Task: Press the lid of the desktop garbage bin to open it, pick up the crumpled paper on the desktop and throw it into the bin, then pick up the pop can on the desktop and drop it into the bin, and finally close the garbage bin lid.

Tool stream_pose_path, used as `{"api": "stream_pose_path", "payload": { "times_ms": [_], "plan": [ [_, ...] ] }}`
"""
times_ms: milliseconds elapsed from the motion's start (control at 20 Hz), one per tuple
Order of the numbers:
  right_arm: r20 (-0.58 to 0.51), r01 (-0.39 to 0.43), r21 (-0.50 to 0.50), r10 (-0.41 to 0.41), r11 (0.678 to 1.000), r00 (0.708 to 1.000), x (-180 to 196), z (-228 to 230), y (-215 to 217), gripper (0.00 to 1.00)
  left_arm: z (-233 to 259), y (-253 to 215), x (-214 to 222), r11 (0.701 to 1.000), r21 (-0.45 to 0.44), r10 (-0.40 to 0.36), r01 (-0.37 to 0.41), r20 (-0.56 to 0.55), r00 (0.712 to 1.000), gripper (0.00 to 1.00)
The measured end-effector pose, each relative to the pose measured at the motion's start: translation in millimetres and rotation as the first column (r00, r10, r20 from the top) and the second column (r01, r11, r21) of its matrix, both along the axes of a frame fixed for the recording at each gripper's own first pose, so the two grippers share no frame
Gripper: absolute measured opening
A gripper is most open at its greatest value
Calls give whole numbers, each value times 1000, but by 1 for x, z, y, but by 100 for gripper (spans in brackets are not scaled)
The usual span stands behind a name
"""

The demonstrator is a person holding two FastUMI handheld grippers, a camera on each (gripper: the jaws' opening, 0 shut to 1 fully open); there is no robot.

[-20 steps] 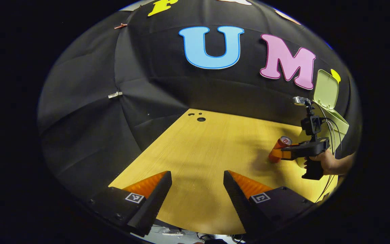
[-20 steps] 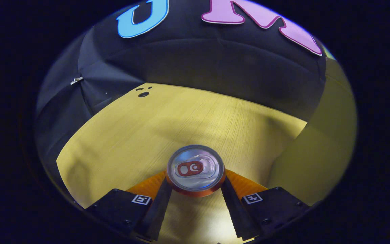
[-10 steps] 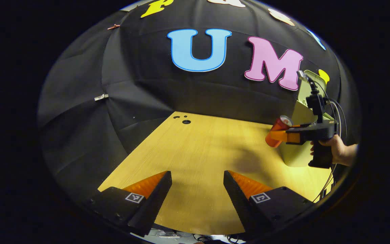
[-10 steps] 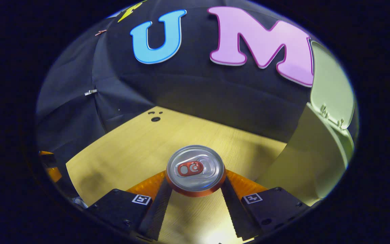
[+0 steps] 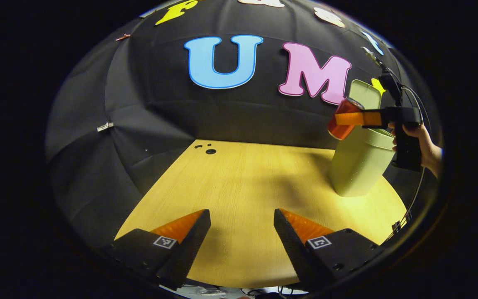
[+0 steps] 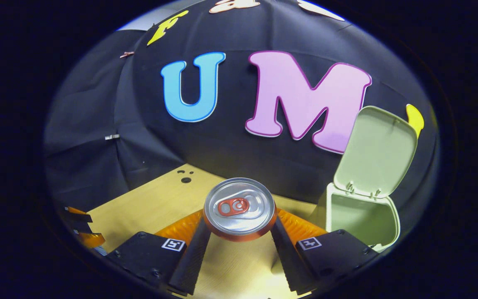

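My right gripper is shut on an orange pop can with a silver top, held upright in the air. In the left gripper view the same pop can hangs tilted beside the top rim of the pale green garbage bin, with the right gripper held by a hand. The bin stands to the lower right in the right gripper view, its lid raised upright and its inside dim. My left gripper hovers open and low over the wooden desktop, nothing between its fingers.
The wooden desktop ends at the black cloth wall behind. Small dark holes mark its far left corner. The left gripper's fingers peek in at the lower left of the right gripper view. Cables trail from the right gripper.
The right gripper has lifted the pop can off the desktop, up to the level of the bin's rim. The bin's open mouth has come into the right gripper view. The left gripper stayed open.
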State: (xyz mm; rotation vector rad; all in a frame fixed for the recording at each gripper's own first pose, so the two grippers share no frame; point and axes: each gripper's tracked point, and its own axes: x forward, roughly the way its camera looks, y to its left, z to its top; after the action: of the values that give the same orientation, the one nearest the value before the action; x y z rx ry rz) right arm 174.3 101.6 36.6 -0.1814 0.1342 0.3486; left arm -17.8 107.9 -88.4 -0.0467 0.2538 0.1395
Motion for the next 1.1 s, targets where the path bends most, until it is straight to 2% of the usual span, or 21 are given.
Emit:
{"api": "stream_pose_path", "payload": {
  "times_ms": [150,300,650,1100],
  "plan": [
    [25,35,23,-35,999,999,-3,22,-15,82,10,-8,7,999,7,-32,32,23,999,98],
    [33,78,74,-80,994,996,-6,43,-32,82,21,-13,17,998,59,-40,37,60,997,98],
    [84,180,130,-192,975,978,8,84,-89,82,10,-48,26,994,35,-105,104,47,993,99],
    [40,313,150,-323,938,946,30,80,-159,82,4,-35,34,998,-9,-69,69,28,997,98]
  ]
}}
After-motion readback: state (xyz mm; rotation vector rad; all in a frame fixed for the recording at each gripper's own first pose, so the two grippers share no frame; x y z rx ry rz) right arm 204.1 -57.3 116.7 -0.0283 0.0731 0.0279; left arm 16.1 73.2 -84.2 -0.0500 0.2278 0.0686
